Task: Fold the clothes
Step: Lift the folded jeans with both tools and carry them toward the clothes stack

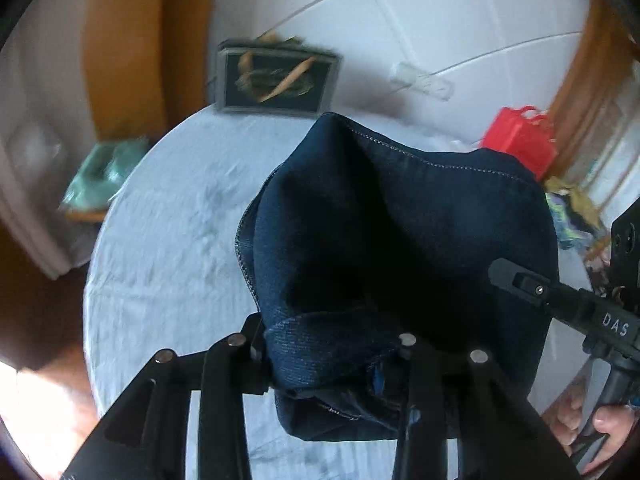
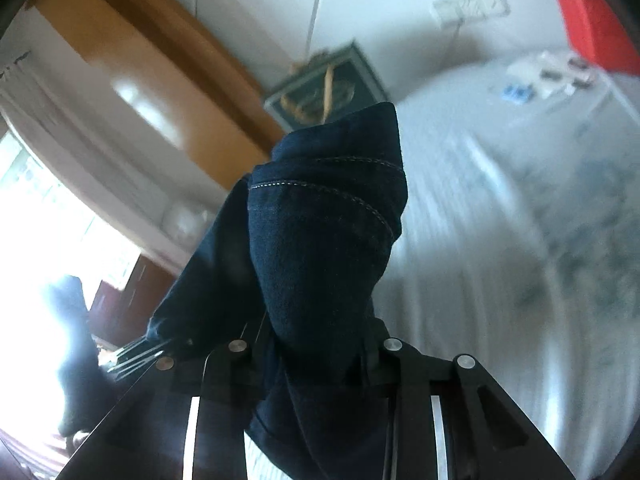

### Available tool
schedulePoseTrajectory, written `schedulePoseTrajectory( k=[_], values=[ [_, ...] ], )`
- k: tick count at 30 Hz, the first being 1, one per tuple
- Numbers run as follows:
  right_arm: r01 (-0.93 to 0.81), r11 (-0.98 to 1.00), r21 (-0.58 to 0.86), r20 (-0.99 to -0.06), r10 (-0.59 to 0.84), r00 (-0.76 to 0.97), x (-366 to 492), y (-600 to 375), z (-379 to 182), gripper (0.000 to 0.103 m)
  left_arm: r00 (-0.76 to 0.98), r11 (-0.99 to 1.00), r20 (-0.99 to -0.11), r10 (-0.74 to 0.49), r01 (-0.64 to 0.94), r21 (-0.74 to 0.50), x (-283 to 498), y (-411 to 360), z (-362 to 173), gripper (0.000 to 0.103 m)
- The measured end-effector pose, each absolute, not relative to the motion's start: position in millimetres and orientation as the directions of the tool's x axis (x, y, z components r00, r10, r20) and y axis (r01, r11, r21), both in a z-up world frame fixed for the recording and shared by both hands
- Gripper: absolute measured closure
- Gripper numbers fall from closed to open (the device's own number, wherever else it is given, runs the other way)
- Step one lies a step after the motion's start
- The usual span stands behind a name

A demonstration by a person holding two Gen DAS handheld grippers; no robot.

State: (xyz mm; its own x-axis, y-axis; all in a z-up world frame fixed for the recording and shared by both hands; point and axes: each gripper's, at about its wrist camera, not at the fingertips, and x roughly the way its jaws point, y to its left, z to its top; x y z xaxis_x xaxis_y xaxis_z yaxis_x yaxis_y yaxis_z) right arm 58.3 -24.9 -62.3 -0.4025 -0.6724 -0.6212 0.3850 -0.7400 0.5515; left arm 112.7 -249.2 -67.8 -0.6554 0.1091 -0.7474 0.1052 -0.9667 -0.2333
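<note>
The dark denim garment (image 1: 400, 240) hangs over the round table (image 1: 160, 240), pinched at two places, and the coming fold turns on the line between those pinches. The left gripper (image 1: 332, 364) is clamped on one bunched edge and the right gripper (image 2: 316, 360) on another. In the left wrist view the right gripper's black body (image 1: 560, 304) comes in from the right side of the cloth, with a hand (image 1: 604, 432) below it, so the held edge seems to run roughly side to side above the table, both hands about equally near it. The cloth's free bulk sags forward and away from the jaws toward the far side of the table, its stitched hem (image 1: 420, 160) turned up. Whether the lower end touches the table I cannot tell. I judge the next move needs the held edge carried across over the table and laid down. Counted: one garment, two grippers, one table. Beyond the table's far edge stands one dark framed picture (image 1: 276, 80) against the tiled wall; at the table's right rim sits one red bag (image 1: 520, 140); off its left rim lies one green bundle (image 1: 100, 176).
</note>
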Motion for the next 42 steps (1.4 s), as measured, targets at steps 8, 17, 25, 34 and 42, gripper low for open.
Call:
schedulePoseTrajectory(
  k=[8,17,25,34,42],
  values=[
    [0.306,-0.802,0.513,-0.615,-0.592,-0.521,32,75,-29,0.074,-0.648,-0.973,-0.734,0.201,-0.046,-0.226,60,-126,-47,0.069],
    [0.264,-0.828,0.494,-0.631,-0.551,-0.547,-32,256,-18,0.074,-0.625,-0.965,-0.739,0.251,-0.105,-0.24,-4,58,-42,0.069],
    [0.241,-0.831,0.502,-0.628,-0.542,-0.558,-97,397,5,0.074,-0.617,-0.954,-0.729,0.298,-0.163,-0.253,-75,186,-14,0.069],
    [0.276,-0.801,0.531,-0.524,-0.566,-0.637,-181,522,77,0.074,-0.679,-0.945,-0.658,0.326,-0.226,-0.236,-162,296,68,0.068],
    [0.421,-0.748,0.513,-0.451,-0.653,-0.609,-306,675,140,0.074,-0.752,-0.954,-0.593,0.288,-0.171,-0.246,-253,432,123,0.067]
  ],
)
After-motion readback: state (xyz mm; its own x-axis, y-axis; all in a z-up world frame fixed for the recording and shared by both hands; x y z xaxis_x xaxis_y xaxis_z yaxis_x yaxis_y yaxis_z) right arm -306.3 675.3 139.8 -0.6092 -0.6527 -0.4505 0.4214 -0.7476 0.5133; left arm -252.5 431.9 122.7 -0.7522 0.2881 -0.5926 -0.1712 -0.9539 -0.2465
